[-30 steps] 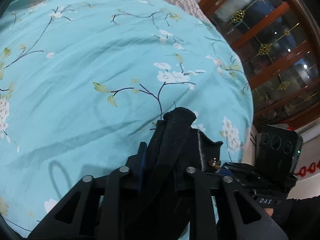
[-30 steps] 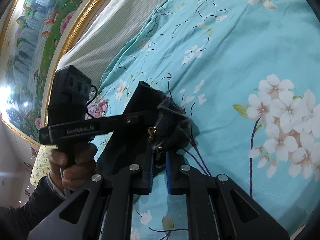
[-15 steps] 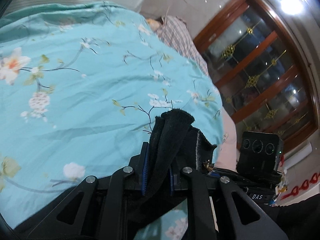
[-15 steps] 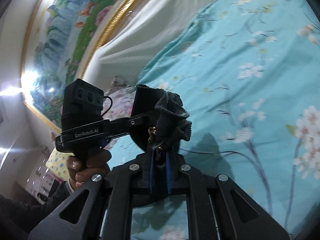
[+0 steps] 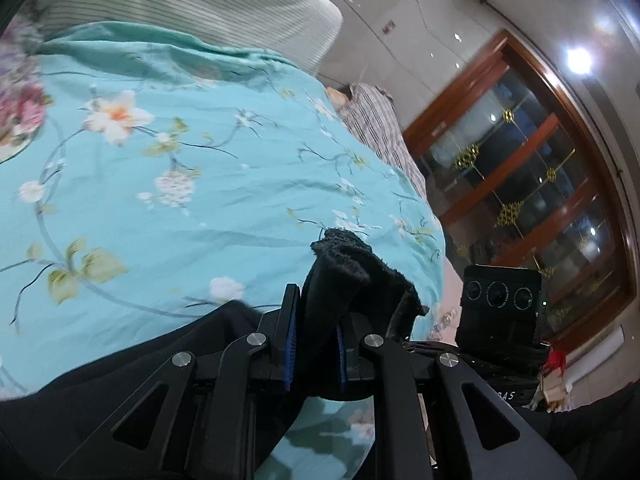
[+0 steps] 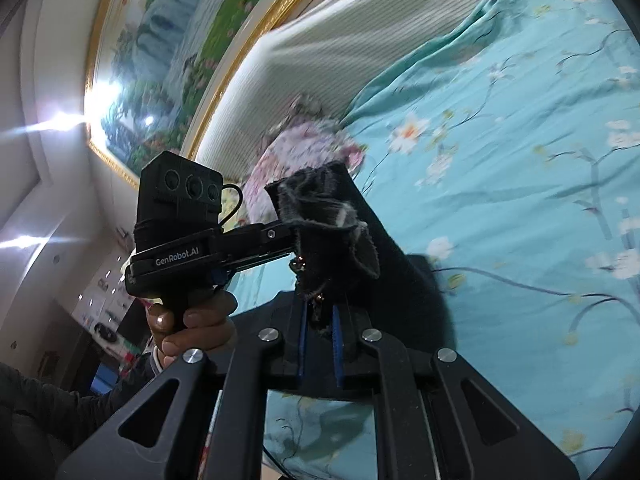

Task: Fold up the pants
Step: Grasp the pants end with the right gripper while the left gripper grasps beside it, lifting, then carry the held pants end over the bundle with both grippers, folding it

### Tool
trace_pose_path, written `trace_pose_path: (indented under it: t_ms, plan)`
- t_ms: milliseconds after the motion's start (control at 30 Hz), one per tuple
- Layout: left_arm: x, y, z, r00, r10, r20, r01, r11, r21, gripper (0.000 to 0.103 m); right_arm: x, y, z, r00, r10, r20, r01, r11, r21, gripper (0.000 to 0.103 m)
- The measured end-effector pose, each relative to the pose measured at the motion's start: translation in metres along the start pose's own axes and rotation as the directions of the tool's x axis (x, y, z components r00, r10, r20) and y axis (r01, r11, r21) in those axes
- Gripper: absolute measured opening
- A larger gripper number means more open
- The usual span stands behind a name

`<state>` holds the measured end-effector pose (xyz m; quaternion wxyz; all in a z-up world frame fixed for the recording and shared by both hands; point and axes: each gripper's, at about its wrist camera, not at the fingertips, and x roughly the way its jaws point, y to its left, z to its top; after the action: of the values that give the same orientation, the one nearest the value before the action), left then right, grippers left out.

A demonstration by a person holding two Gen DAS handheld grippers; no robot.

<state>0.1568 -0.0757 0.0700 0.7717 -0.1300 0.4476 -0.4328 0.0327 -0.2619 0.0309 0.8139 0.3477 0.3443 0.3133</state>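
The black pants are held up above the bed by both grippers. My left gripper is shut on a bunched edge of the black fabric, which hangs down to the lower left. My right gripper is shut on another bunched edge of the pants, by a small metal zipper pull. The two grippers are close side by side: the right one shows in the left wrist view, the left one in the right wrist view. Most of the pants hang below, hidden.
A turquoise floral bedspread covers the bed below. A striped headboard cushion and a floral pillow lie at the far end. A wooden glass cabinet stands to the right, a framed painting on the wall.
Both grippers have lifted up and tilted back with the pants in them. The bed now lies farther below and the headboard and walls have come into view.
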Motion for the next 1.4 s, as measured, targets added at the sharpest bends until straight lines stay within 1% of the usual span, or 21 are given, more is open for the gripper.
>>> trace_pose_path:
  t_ms: [133, 333, 567, 767, 833, 933, 1000, 1100, 1200, 1300, 1400]
  plan:
    - [-0.019, 0.018, -0.017, 0.999, 0.023, 0.023, -0.022, 0.999, -0.038, 0.009, 0.022, 0.005, -0.004, 0.998, 0.024, -0.057, -0.025, 1.0, -0.012, 0.012]
    - [-0.034, 0.06, -0.046, 0.997, 0.064, 0.036, -0.058, 0.988, -0.14, 0.009, 0.063, 0.006, -0.016, 0.987, 0.028, -0.158, -0.031, 0.999, -0.016, 0.012]
    - [-0.037, 0.099, -0.078, 0.995, 0.1, 0.028, -0.09, 0.966, -0.241, 0.009, 0.102, 0.001, -0.038, 0.964, 0.002, -0.265, -0.009, 1.0, -0.025, 0.012]
    - [-0.04, 0.113, -0.095, 0.993, 0.116, 0.038, -0.1, 0.95, -0.296, 0.01, 0.113, 0.0, -0.044, 0.953, -0.038, -0.301, 0.029, 0.999, -0.032, 0.015]
    - [-0.043, 0.114, -0.101, 0.992, 0.123, 0.042, -0.104, 0.945, -0.311, 0.011, 0.114, 0.001, -0.047, 0.95, -0.05, -0.307, 0.038, 0.998, -0.048, 0.017]
    - [-0.045, 0.117, -0.106, 0.99, 0.131, 0.046, -0.107, 0.934, -0.34, 0.011, 0.117, 0.003, -0.049, 0.947, -0.057, -0.317, 0.043, 0.998, -0.051, 0.025]
    - [-0.05, 0.119, -0.11, 0.989, 0.137, 0.057, -0.107, 0.925, -0.364, 0.011, 0.119, 0.005, -0.05, 0.946, -0.055, -0.32, 0.04, 0.998, -0.054, 0.035]
    - [-0.06, 0.12, -0.113, 0.984, 0.156, 0.084, -0.111, 0.914, -0.389, 0.011, 0.12, 0.01, -0.052, 0.947, -0.053, -0.317, 0.032, 0.997, -0.071, 0.043]
    - [-0.073, 0.122, -0.118, 0.976, 0.19, 0.107, -0.129, 0.899, -0.418, 0.014, 0.122, 0.015, -0.053, 0.944, -0.063, -0.323, 0.035, 0.995, -0.091, 0.045]
    - [-0.085, 0.126, -0.124, 0.97, 0.208, 0.127, -0.129, 0.88, -0.457, 0.016, 0.123, 0.019, -0.054, 0.941, -0.057, -0.333, 0.028, 0.995, -0.092, 0.046]
    - [-0.101, 0.128, -0.134, 0.958, 0.238, 0.157, -0.133, 0.859, -0.495, 0.019, 0.126, 0.024, -0.054, 0.937, -0.042, -0.346, 0.011, 0.996, -0.093, 0.047]
